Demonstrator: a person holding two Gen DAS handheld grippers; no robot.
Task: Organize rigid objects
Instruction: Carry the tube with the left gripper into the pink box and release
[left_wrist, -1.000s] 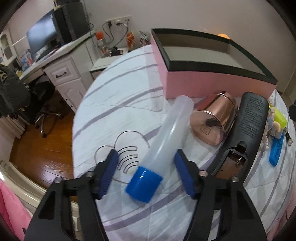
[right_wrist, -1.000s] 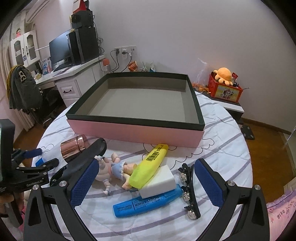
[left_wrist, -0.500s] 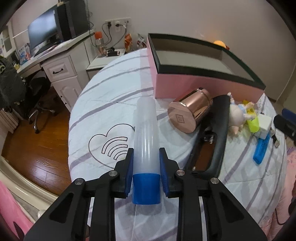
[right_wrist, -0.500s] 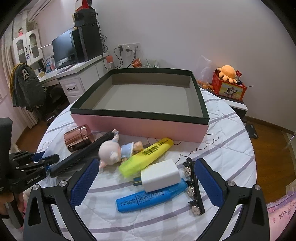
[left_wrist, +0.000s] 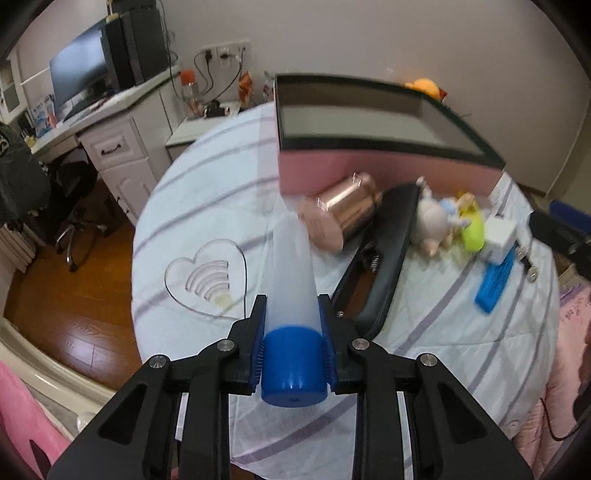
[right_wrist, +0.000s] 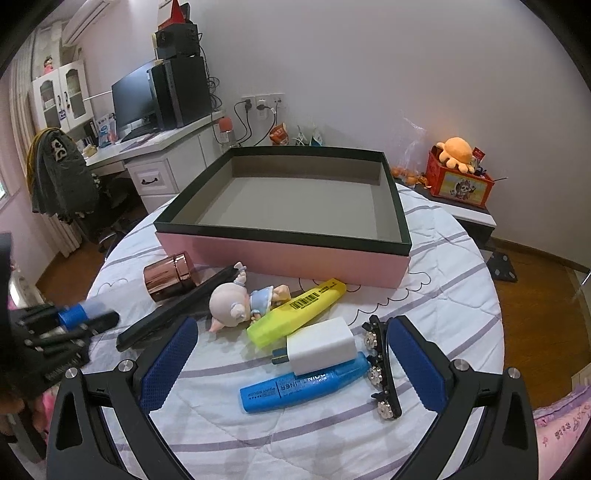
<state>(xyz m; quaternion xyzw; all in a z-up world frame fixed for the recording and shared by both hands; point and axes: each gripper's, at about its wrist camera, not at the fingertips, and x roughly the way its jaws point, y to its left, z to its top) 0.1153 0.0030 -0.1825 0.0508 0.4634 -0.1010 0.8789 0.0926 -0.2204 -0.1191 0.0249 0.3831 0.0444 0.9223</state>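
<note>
Two grippers are in our hands. Our left gripper (left_wrist: 294, 349) is clamped on a clear plastic tube (left_wrist: 291, 273) with a blue cap (left_wrist: 294, 373), at the lower middle of the left wrist view; the blue pads (left_wrist: 258, 350) press both sides of the tube just above the cap, and the tube points up the frame toward a copper tin (left_wrist: 341, 214). In the right wrist view we see that gripper (right_wrist: 79, 321) blurred at the left edge, with the blue cap showing.

Our right gripper (right_wrist: 291, 363) stands wide open at the bottom of its own view, holding nothing. Between its fingers (right_wrist: 168, 363) lie a white charger (right_wrist: 321, 347) resting on a blue marker (right_wrist: 306, 386), with a black hair clip (right_wrist: 380, 369) just right of them. Above these lie a yellow highlighter (right_wrist: 299, 310) and a small pig doll (right_wrist: 236, 302), touching each other. A black remote (right_wrist: 177, 308) lies on a slant left of the doll, and the copper tin (right_wrist: 168, 277) lies on its side above the remote's lower end.

The pink box (right_wrist: 284, 258) with a dark rim fills the middle of the frame, its grey inside bare. Everything sits on a round table under a white cloth (right_wrist: 443, 295) with purple stripes. A desk (right_wrist: 147, 147) with a monitor (right_wrist: 133, 96) stands at the upper left.
</note>
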